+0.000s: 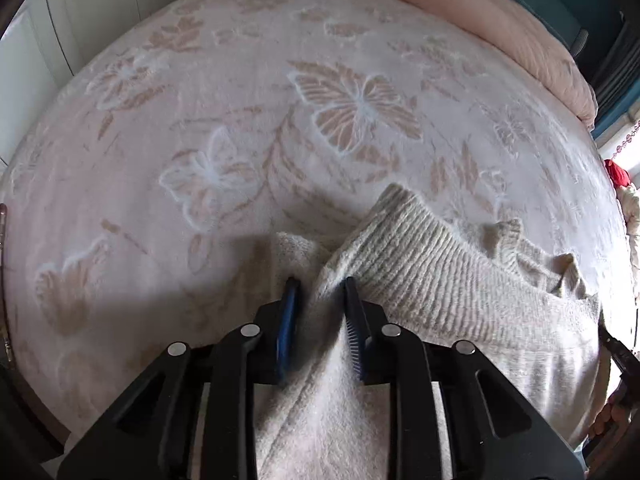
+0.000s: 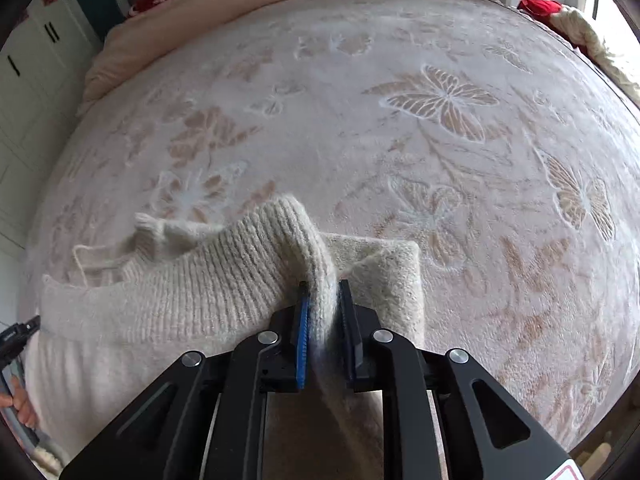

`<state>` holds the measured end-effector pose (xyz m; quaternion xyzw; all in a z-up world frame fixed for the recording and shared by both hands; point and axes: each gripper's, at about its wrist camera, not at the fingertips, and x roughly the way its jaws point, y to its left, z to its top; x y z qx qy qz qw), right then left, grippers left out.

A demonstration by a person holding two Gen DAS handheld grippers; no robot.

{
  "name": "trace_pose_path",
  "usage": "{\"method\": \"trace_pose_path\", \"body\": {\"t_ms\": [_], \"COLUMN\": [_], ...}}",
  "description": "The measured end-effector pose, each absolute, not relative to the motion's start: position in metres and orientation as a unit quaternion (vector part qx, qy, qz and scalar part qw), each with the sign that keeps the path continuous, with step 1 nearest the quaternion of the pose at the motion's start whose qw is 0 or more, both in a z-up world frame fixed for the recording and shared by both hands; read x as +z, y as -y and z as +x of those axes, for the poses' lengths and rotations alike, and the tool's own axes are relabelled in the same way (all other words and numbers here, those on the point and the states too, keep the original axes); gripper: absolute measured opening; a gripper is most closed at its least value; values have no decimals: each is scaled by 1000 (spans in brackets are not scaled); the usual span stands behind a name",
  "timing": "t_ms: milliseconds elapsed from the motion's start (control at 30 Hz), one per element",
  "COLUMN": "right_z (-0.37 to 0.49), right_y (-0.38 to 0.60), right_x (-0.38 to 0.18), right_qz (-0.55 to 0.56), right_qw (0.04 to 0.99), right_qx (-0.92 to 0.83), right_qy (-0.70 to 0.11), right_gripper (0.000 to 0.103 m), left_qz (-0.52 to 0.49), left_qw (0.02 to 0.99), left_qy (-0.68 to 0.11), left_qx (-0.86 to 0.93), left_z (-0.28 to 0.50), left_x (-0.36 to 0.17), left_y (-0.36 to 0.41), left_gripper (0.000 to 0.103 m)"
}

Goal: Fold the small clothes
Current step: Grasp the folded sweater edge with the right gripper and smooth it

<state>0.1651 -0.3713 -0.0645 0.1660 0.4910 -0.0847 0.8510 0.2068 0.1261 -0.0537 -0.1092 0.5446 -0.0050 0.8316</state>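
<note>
A cream knitted sweater [image 1: 440, 292] lies on a pale bedspread with butterfly patterns [image 1: 280, 120]. My left gripper [image 1: 320, 284] is shut on a bunched edge of the sweater near its ribbed hem, with fabric running back between the fingers. In the right wrist view the same sweater [image 2: 180, 304] spreads to the left, and my right gripper [image 2: 324, 286] is shut on another bunched part of its ribbed edge. A folded layer of the sweater [image 2: 384, 268] lies just right of the right gripper. A loose yarn thread [image 2: 86, 256] trails at the left.
A pink duvet [image 1: 500, 20] is heaped along the far side of the bed. White cabinets [image 2: 28, 92] stand beside the bed. Red cloth [image 2: 540, 6] lies at the bed's edge near a window. The other gripper's tip shows at each frame's edge [image 2: 20, 332].
</note>
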Motion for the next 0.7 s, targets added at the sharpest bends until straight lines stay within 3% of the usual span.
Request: {"method": "trace_pose_path", "body": {"t_ms": [100, 200, 367, 467, 600, 700], "right_z": [128, 109, 119, 125, 85, 80], "right_y": [351, 297, 204, 242, 313, 347], "right_x": [-25, -13, -49, -74, -41, -72], "right_qz": [164, 162, 97, 104, 177, 141], "right_qw": [884, 886, 865, 861, 877, 855], "right_qx": [-67, 20, 113, 34, -31, -84], "right_qy": [-433, -434, -479, -497, -445, -492], "right_gripper": [20, 14, 7, 2, 7, 4], "left_qz": [-105, -78, -31, -22, 0, -12], "left_qw": [858, 882, 858, 835, 844, 843], "left_qy": [-503, -464, -504, -545, -531, -532], "left_qx": [-14, -36, -98, -79, -77, -75], "left_z": [181, 152, 134, 130, 118, 116], "left_x": [-14, 15, -16, -53, -51, -53], "left_y": [-128, -104, -31, -23, -27, -31], "left_gripper": [39, 49, 53, 54, 55, 55]}}
